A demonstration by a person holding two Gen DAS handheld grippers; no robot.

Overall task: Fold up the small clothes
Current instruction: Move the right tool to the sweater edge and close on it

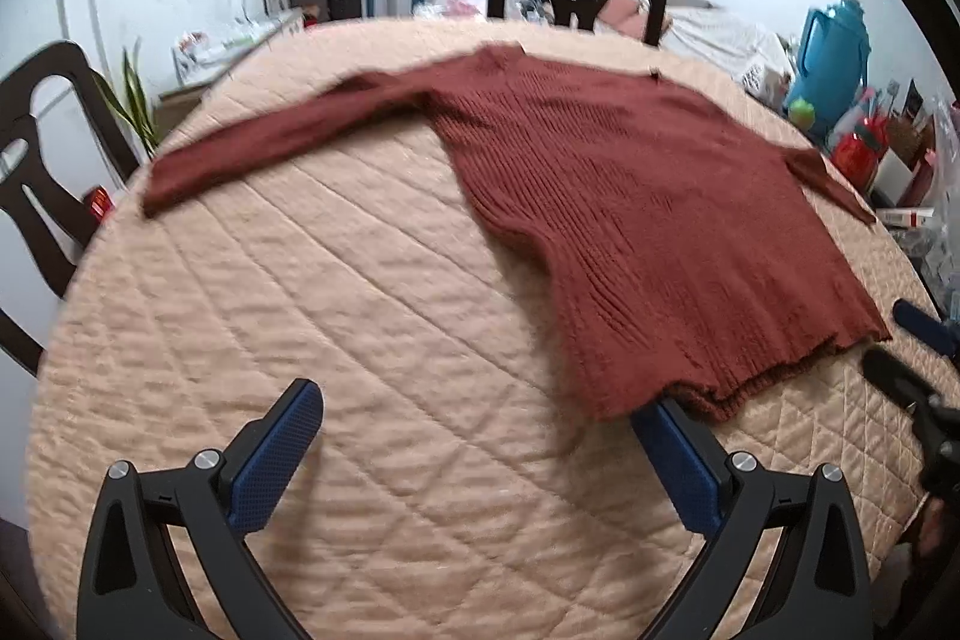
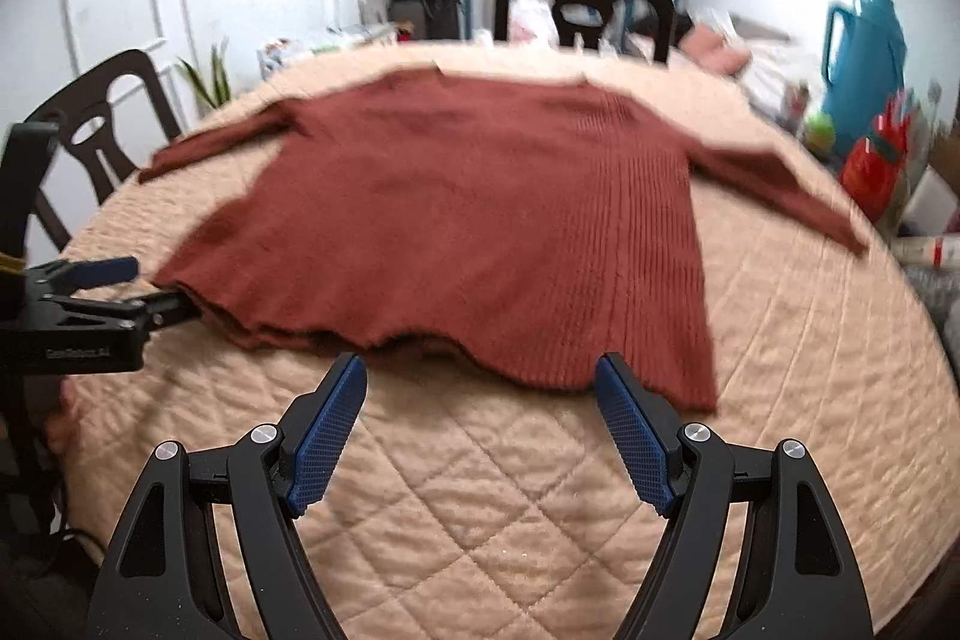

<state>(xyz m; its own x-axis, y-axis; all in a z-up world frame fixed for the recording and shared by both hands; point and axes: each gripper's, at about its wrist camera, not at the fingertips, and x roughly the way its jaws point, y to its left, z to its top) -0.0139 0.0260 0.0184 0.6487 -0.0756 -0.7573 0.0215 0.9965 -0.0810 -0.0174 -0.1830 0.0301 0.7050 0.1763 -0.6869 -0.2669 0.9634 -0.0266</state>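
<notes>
Rust ribbed sweater (image 2: pixel 480 220) spread flat mid-worktop (image 2: pixel 480 508), hem toward the near edge, both tongs, left (image 1: pixel 480 400) and right (image 2: pixel 480 376), spread, empty; pinching one knit layer could drag the hem askew.

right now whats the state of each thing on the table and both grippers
sweater: spread flat, unfolded, both sleeves out to the sides
left gripper: open, at the sweater's hem corner, holding nothing
right gripper: open, just short of the hem, holding nothing
quilted table cover: laid over the table, lightly wrinkled
teal thermos: upright, lid on
</notes>
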